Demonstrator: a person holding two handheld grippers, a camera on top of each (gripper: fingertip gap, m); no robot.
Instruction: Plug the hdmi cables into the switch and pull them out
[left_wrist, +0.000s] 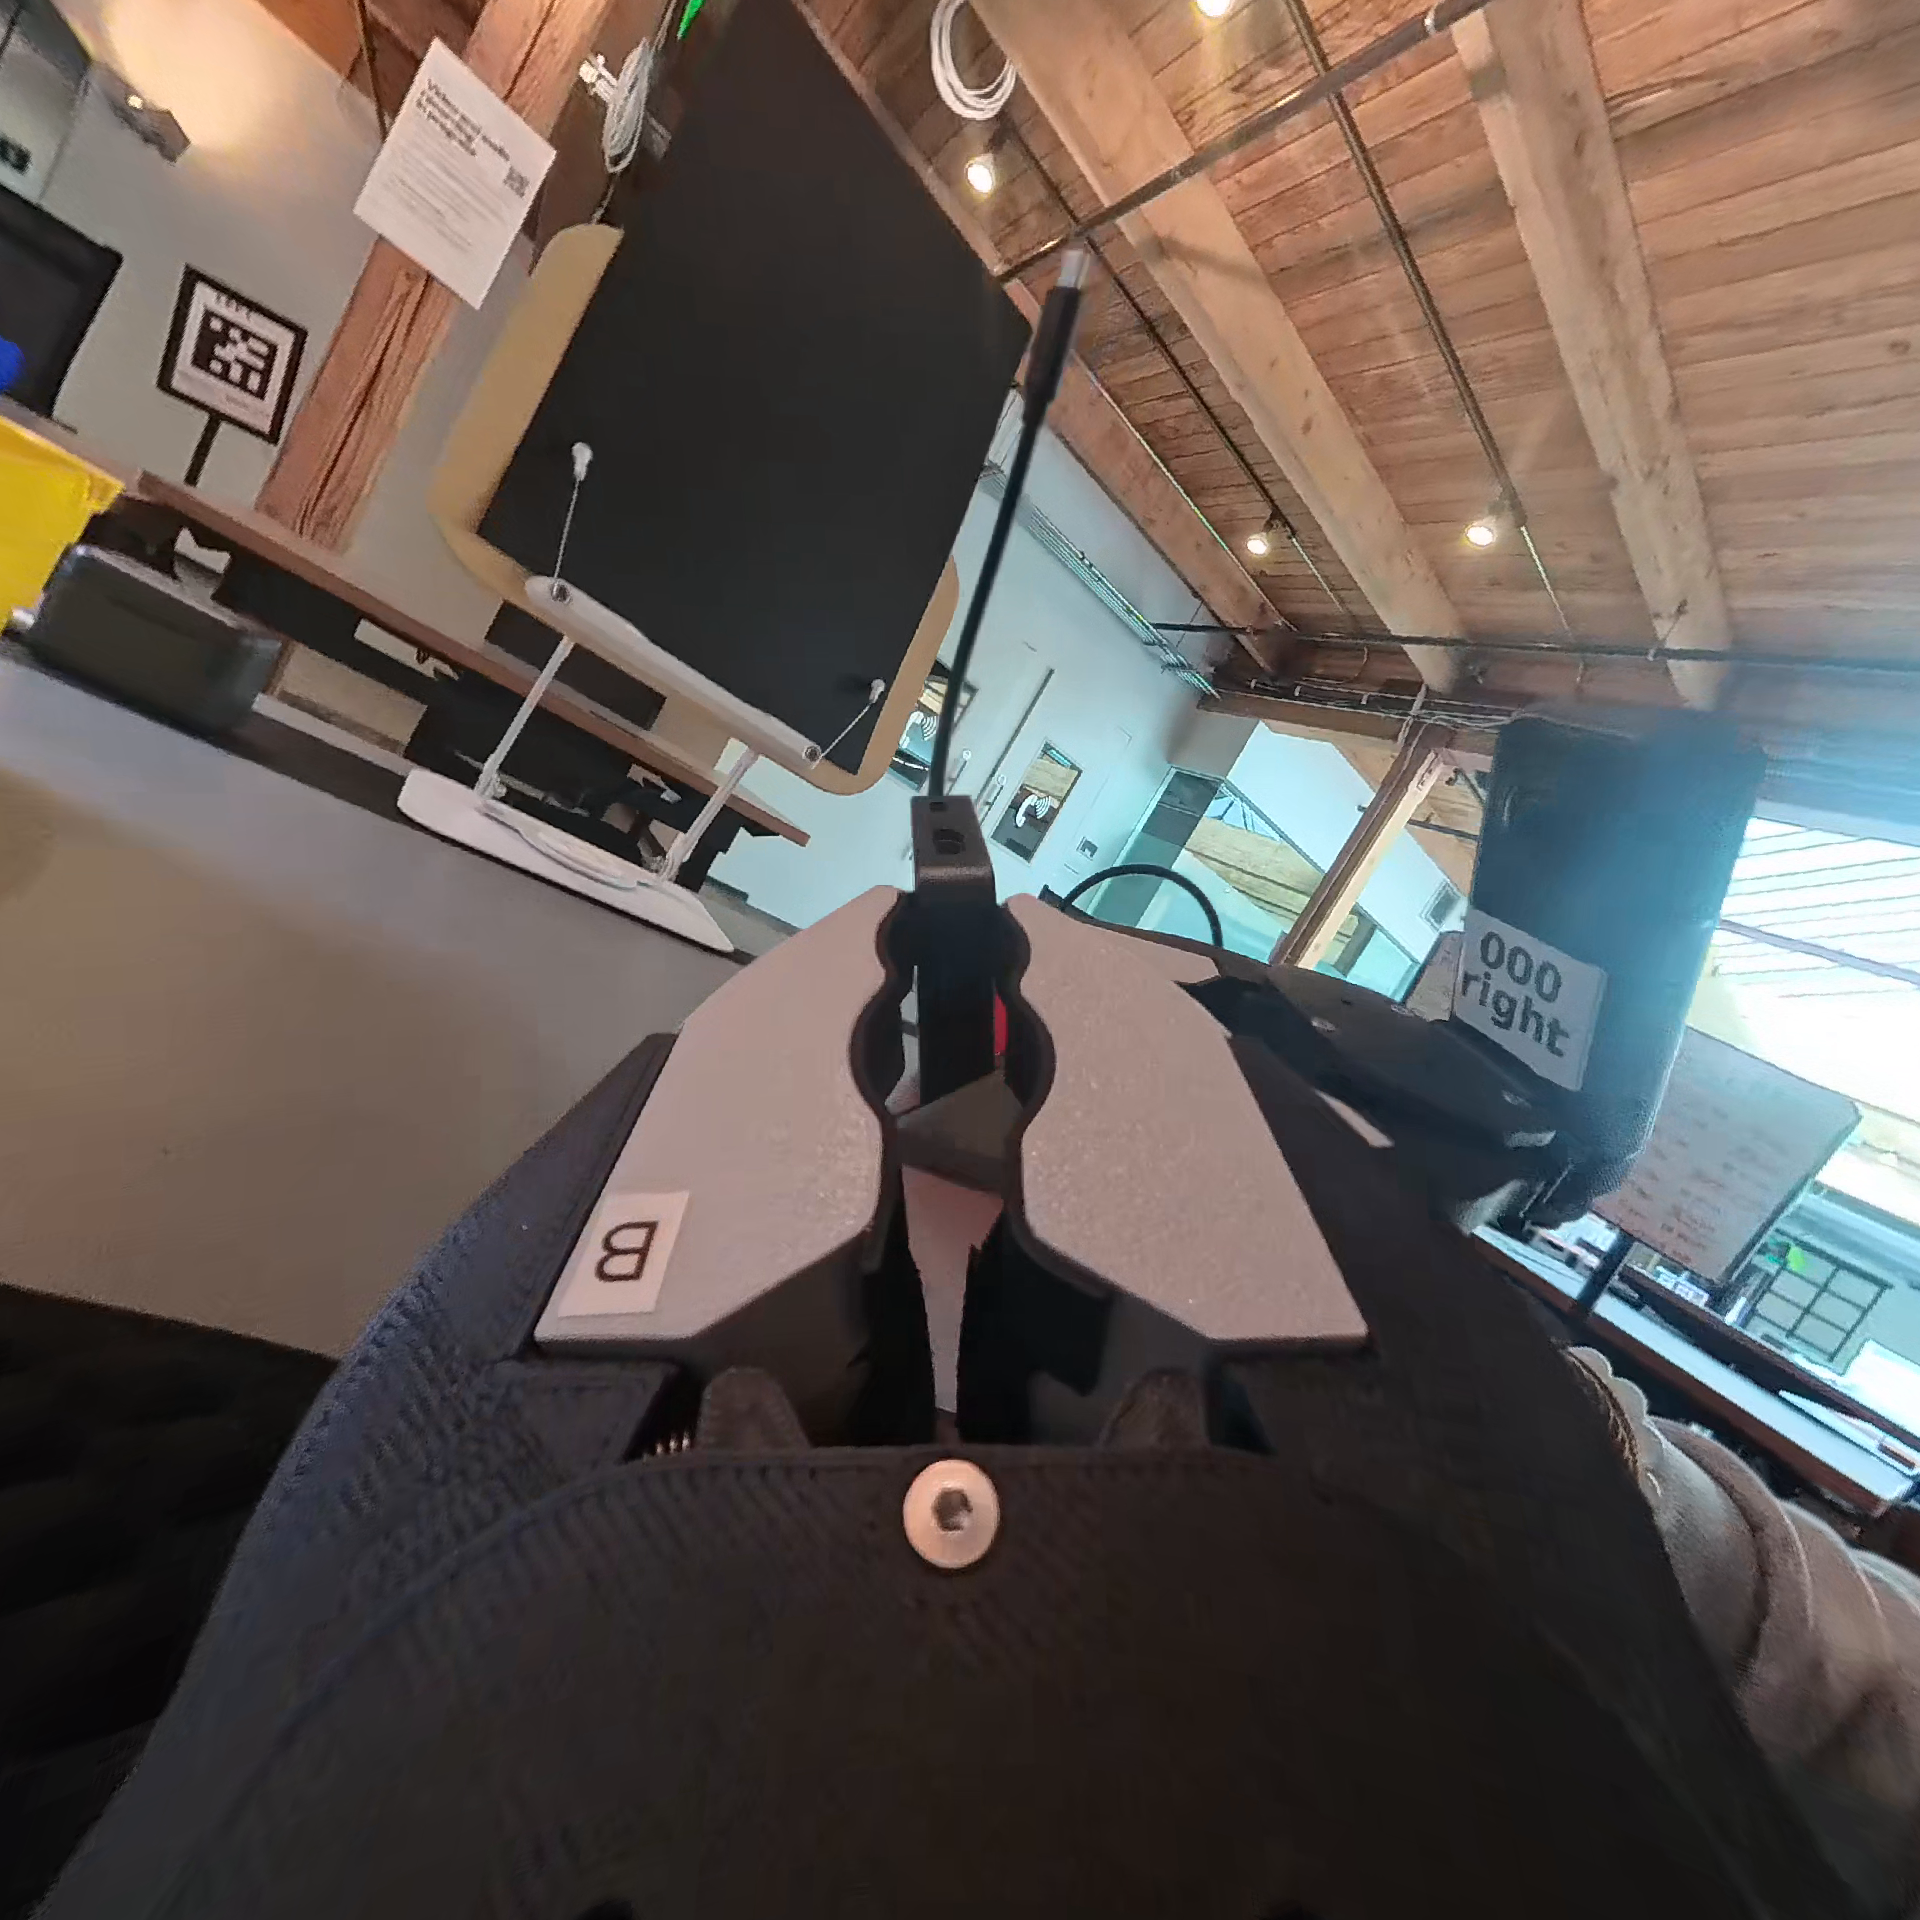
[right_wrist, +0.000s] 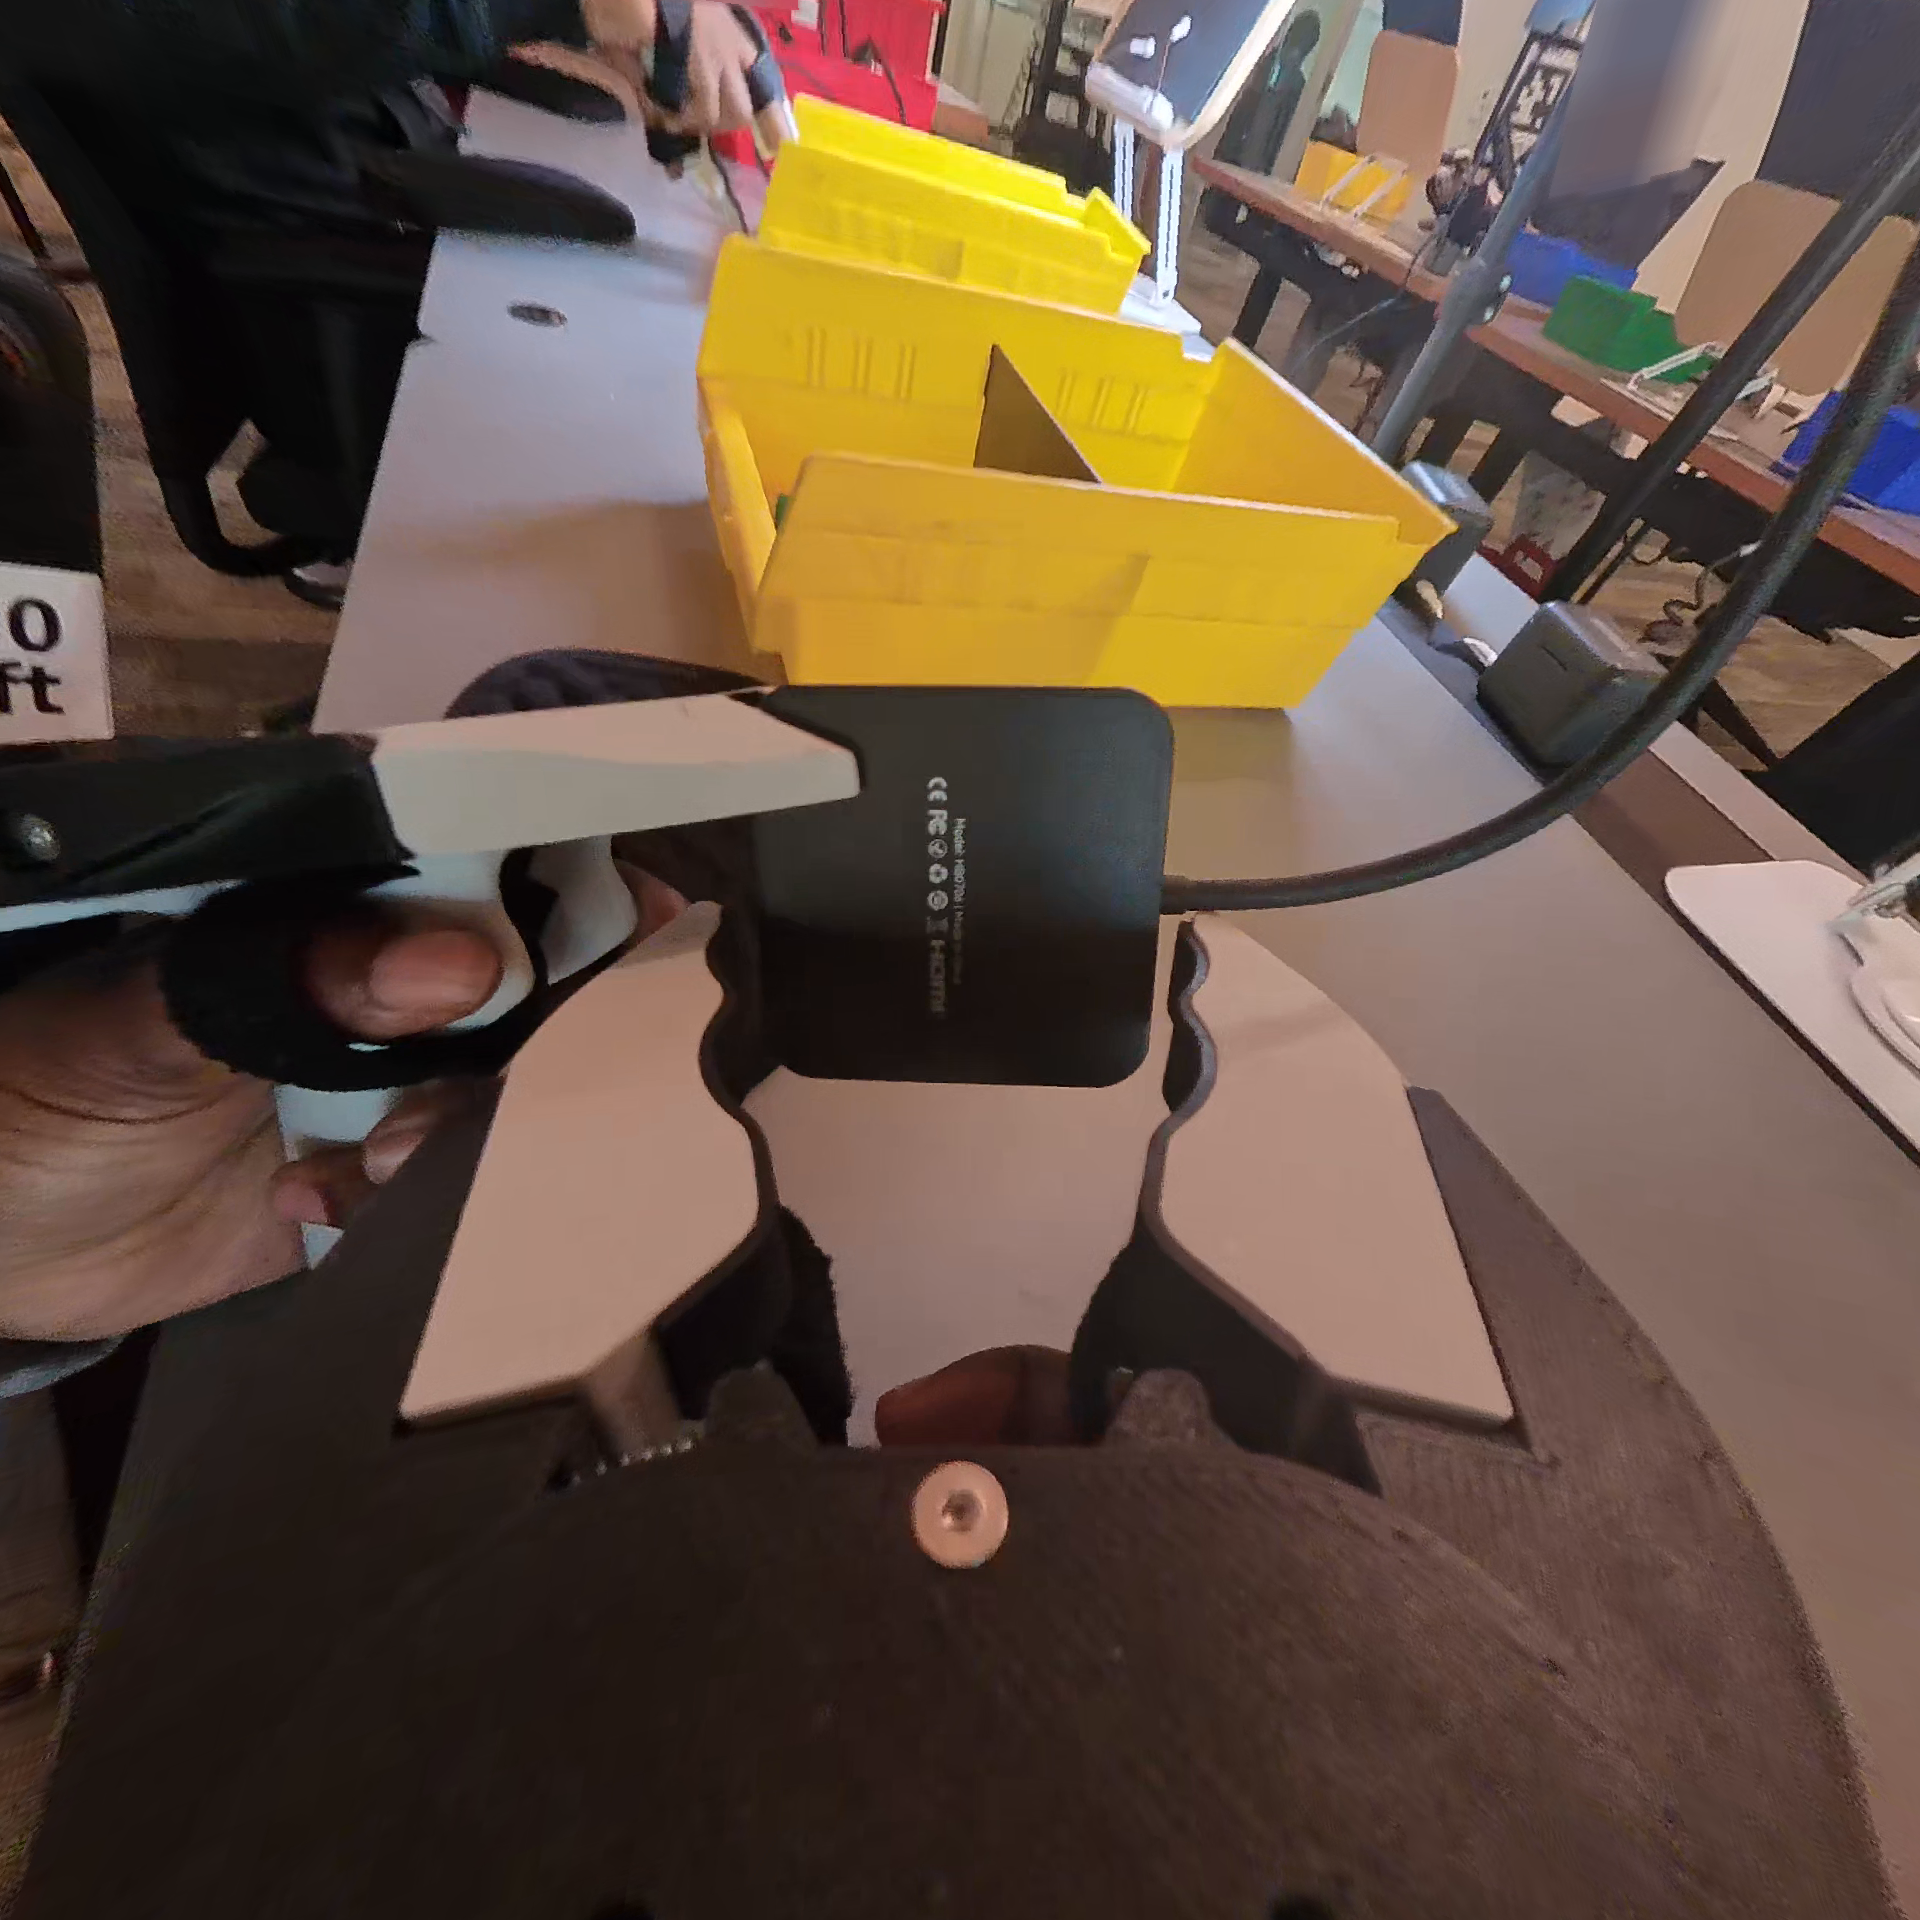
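Left gripper (left_wrist: 951, 914): tilted upward, jaws pinching the black switch (left_wrist: 948, 842) edge-on.
Right gripper (right_wrist: 951, 997): level, jaws spread beside the switch.
Cable (right_wrist: 1455, 862): trails right.
Bench (right_wrist: 540, 499): grey, yellow bins (right_wrist: 1091, 582) behind.

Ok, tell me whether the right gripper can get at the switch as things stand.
Probably yes: the switch sits between the right gripper's open fingers. The left gripper clamps only its left edge, and the cable leaves sideways, clear of them.

1. The left gripper (left_wrist: 951, 935) is tilted upward, its jaws closed on the switch (right_wrist: 961, 883)
2. The right gripper (right_wrist: 951, 997) is spread wide, seemingly flanking the switch without contact
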